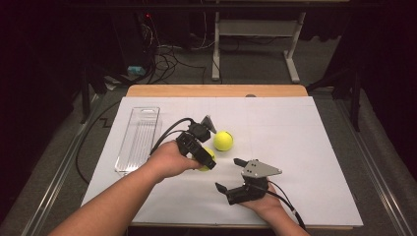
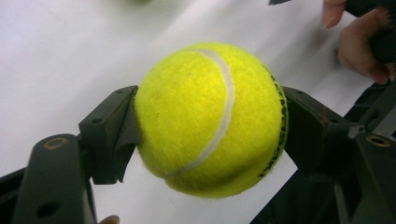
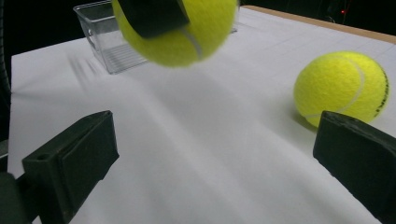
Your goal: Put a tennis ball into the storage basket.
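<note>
Left gripper: we had our left gripper [image 1: 209, 160] clamped on a tennis ball [image 2: 210, 119], one black jaw pressed into each side of it; in the left gripper view the ball sat squarely between the pads, white seam facing the camera.
Held ball: in the high view we saw it above the middle of the white sheet [image 1: 295, 142], toward the near edge, lifted clear of it in the right gripper view.
Right gripper: we kept our right gripper [image 1: 228, 174] with its jaws spread wide and nothing between them, near the sheet's near edge.
Second ball: another tennis ball [image 1: 223, 140] lay on the sheet just beyond the held one, apart from both grippers.
Clear tray: a clear plastic tray [image 1: 138, 139] lay along the sheet's left edge, well apart from the balls.
</note>
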`<action>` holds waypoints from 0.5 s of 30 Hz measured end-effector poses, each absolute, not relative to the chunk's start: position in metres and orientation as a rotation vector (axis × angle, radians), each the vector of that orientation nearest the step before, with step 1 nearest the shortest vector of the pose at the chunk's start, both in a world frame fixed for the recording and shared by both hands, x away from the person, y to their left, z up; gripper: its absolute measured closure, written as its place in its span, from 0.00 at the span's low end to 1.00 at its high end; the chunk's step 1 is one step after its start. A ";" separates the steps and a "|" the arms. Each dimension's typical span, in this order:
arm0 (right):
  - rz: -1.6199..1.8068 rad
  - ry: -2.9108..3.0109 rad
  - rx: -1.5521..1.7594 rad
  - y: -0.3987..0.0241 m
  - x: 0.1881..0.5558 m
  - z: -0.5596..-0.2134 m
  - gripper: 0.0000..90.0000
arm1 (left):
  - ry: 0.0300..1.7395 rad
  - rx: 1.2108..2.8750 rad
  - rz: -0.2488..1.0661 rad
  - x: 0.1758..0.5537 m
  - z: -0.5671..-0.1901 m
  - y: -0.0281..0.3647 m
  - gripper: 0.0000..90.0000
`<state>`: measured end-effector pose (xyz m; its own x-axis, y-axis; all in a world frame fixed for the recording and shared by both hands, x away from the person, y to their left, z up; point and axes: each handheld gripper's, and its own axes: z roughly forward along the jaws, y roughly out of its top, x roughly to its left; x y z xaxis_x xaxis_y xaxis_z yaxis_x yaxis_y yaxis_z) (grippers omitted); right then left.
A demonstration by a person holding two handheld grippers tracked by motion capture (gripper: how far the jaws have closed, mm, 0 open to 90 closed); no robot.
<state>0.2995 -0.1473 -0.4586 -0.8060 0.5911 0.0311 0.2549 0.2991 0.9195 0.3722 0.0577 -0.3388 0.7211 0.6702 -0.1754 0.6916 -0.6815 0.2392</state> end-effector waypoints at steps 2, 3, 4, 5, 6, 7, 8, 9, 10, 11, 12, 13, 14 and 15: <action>1.496 2.256 0.768 -0.149 0.300 -0.458 0.00 | 1.076 2.645 -0.089 0.374 -0.335 0.063 0.29; 1.495 2.250 0.766 -0.150 0.300 -0.458 0.00 | 1.079 2.647 -0.086 0.374 -0.333 0.065 0.29; 1.498 2.244 0.771 -0.150 0.300 -0.458 0.00 | 1.087 2.645 -0.078 0.375 -0.332 0.067 0.29; 1.487 2.242 0.772 -0.153 0.300 -0.458 0.00 | 1.097 2.646 -0.071 0.375 -0.329 0.071 0.29; 1.487 2.242 0.772 -0.153 0.300 -0.458 0.00 | 1.102 2.645 -0.064 0.376 -0.328 0.073 0.29; 1.480 2.240 0.779 -0.155 0.300 -0.458 0.00 | 1.117 2.636 -0.056 0.376 -0.327 0.076 0.29; 1.480 2.240 0.779 -0.155 0.300 -0.458 0.00 | 1.125 2.632 -0.049 0.377 -0.327 0.078 0.29; 1.475 2.238 0.778 -0.156 0.301 -0.458 0.00 | 1.131 2.633 -0.043 0.378 -0.326 0.081 0.29; 1.465 2.236 0.777 -0.159 0.301 -0.458 0.00 | 1.138 2.636 -0.039 0.379 -0.324 0.084 0.29; 1.465 2.236 0.777 -0.159 0.301 -0.458 0.00 | 1.154 2.630 -0.030 0.379 -0.323 0.088 0.29; 1.460 2.231 0.782 -0.160 0.301 -0.458 0.00 | 1.167 2.621 -0.021 0.380 -0.322 0.092 0.29; 1.458 2.223 0.783 -0.162 0.302 -0.458 0.00 | 1.177 2.615 -0.016 0.381 -0.321 0.095 0.29; 1.457 2.222 0.785 -0.163 0.302 -0.458 0.00 | 1.186 2.613 -0.018 0.382 -0.320 0.098 0.29; 1.454 2.217 0.788 -0.164 0.302 -0.458 0.00 | 1.195 2.610 -0.009 0.383 -0.319 0.103 0.29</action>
<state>0.3023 -0.1642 -0.4579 -0.7735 0.6338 -0.0049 0.2480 0.3097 0.9179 0.3827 0.1027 -0.3189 0.6595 0.7425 -0.1172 0.7442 -0.6230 0.2407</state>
